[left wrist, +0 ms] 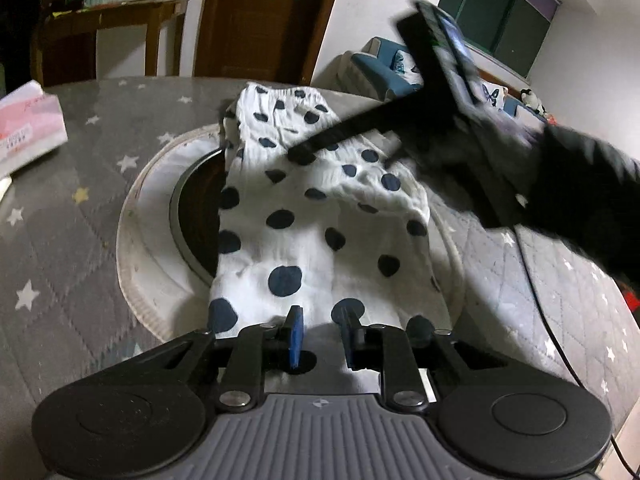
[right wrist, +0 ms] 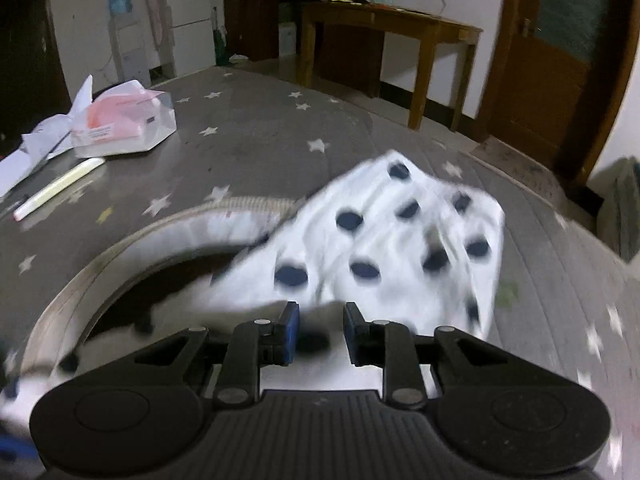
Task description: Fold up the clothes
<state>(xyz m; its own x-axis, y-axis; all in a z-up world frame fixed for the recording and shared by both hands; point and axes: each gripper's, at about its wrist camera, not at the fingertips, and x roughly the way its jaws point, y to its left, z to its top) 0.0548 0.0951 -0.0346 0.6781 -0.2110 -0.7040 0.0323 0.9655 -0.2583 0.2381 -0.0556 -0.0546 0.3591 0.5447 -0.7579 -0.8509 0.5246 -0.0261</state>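
A white garment with dark blue polka dots (left wrist: 320, 208) lies across the round table, over its central ring; it also shows blurred in the right wrist view (right wrist: 384, 240). My left gripper (left wrist: 322, 320) is open, its blue pads at the garment's near edge with the cloth just beyond them. My right gripper (right wrist: 320, 320) is open above the garment. In the left wrist view the right gripper (left wrist: 452, 92) reaches in from the right, its finger tip touching the cloth's upper middle.
The table has a grey star-patterned cover (left wrist: 80, 208) and a round cream-rimmed opening (right wrist: 120, 248) at its centre. A pink tissue pack (right wrist: 124, 124) and a white pen (right wrist: 60, 188) lie at the left. A wooden side table (right wrist: 392, 36) and door stand beyond.
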